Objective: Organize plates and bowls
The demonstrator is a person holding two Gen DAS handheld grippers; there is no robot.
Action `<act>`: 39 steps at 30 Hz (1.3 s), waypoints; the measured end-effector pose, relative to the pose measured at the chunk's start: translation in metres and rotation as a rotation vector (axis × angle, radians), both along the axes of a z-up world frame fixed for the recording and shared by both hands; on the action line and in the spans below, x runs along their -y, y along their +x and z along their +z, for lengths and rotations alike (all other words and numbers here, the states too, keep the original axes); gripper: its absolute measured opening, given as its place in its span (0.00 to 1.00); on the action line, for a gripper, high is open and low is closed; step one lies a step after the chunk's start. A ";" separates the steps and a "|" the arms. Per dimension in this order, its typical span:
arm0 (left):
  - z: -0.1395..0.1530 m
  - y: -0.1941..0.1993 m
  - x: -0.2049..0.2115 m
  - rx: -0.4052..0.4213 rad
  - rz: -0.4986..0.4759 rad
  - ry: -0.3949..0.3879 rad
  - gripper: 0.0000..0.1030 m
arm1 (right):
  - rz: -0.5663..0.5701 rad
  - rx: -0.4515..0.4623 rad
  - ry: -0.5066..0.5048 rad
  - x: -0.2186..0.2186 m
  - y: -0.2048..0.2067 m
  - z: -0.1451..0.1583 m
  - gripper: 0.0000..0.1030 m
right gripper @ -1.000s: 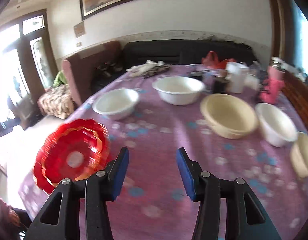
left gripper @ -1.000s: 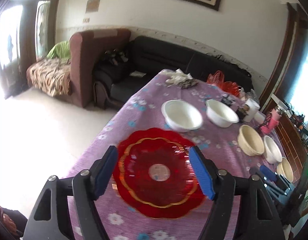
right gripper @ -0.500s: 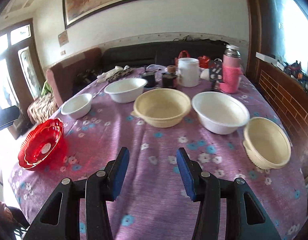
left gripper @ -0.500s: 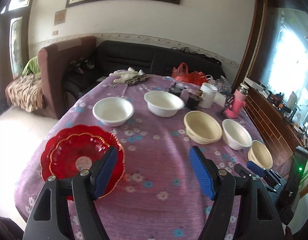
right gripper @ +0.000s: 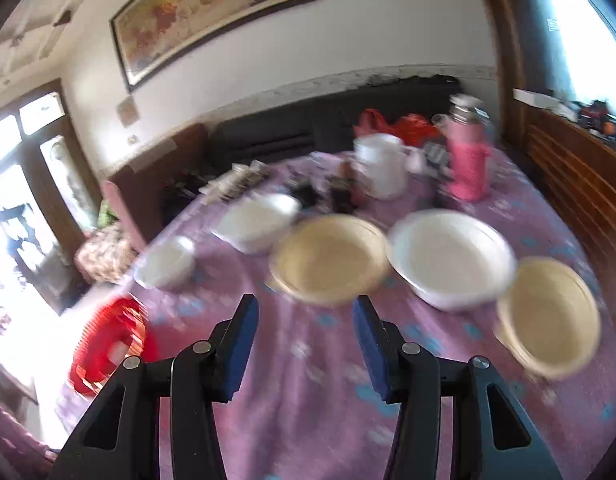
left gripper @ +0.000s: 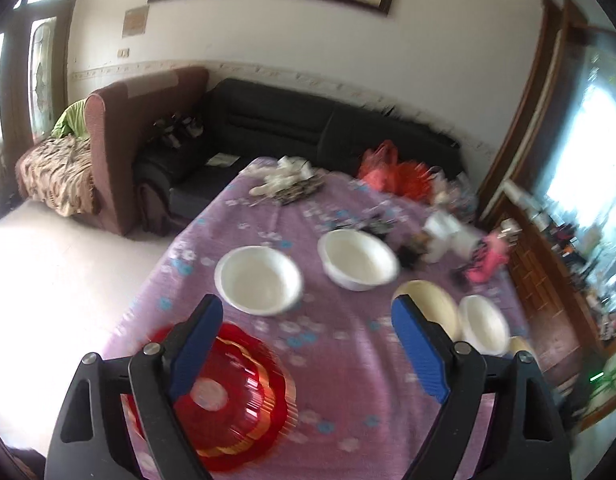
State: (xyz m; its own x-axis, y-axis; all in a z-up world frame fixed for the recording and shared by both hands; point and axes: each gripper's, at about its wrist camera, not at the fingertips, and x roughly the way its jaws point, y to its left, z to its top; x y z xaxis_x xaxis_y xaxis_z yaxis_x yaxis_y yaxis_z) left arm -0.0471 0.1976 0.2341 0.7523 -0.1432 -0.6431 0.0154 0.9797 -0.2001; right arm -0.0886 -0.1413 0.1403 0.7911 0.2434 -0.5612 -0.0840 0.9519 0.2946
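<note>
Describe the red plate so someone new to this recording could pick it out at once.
Start at the table with the purple flowered cloth. At its near corner, on the side toward the bright doorway, lies the red plate. It alone is red, scalloped and gold-banded; every bowl beside it is plain white or cream.

Daylight floods in from the door (right gripper: 24,208) at left and the window (left gripper: 588,152) at right, both blown out to white glare. Motion blur smears the bowls (right gripper: 332,260) and tablecloth (left gripper: 348,380). Fisheye bending curves the walls; corners go black.
</note>
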 end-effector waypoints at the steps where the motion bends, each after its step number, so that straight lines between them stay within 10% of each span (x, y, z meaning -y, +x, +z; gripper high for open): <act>1: -0.008 0.022 -0.008 -0.035 0.012 0.018 0.83 | 0.032 -0.005 0.020 -0.011 0.014 0.008 0.55; 7: -0.071 0.116 -0.055 -0.193 0.063 -0.056 0.81 | 0.213 -0.172 0.131 -0.096 0.128 0.007 0.58; 12: -0.124 0.178 -0.088 -0.300 0.090 -0.156 0.56 | 0.248 -0.355 0.148 -0.164 0.208 -0.046 0.53; 24: -0.202 0.233 -0.085 -0.482 0.080 -0.219 0.56 | 0.254 -0.493 0.086 -0.218 0.263 -0.122 0.39; 26: -0.206 0.235 -0.081 -0.503 0.061 -0.228 0.48 | 0.247 -0.494 0.074 -0.220 0.267 -0.126 0.28; 28: -0.205 0.235 -0.073 -0.520 0.021 -0.219 0.13 | 0.248 -0.489 0.070 -0.221 0.267 -0.127 0.14; 39: -0.128 0.144 -0.063 -0.357 0.003 -0.123 0.15 | 0.279 -0.341 0.101 -0.211 0.201 -0.056 0.13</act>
State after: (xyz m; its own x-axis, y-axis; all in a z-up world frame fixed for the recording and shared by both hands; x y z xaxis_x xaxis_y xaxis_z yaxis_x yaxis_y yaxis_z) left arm 0.0964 0.2604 0.1059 0.4839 -0.2337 -0.8434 -0.0792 0.9480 -0.3081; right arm 0.1120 0.0693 0.0842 0.4615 0.4880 -0.7409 -0.2157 0.8718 0.4398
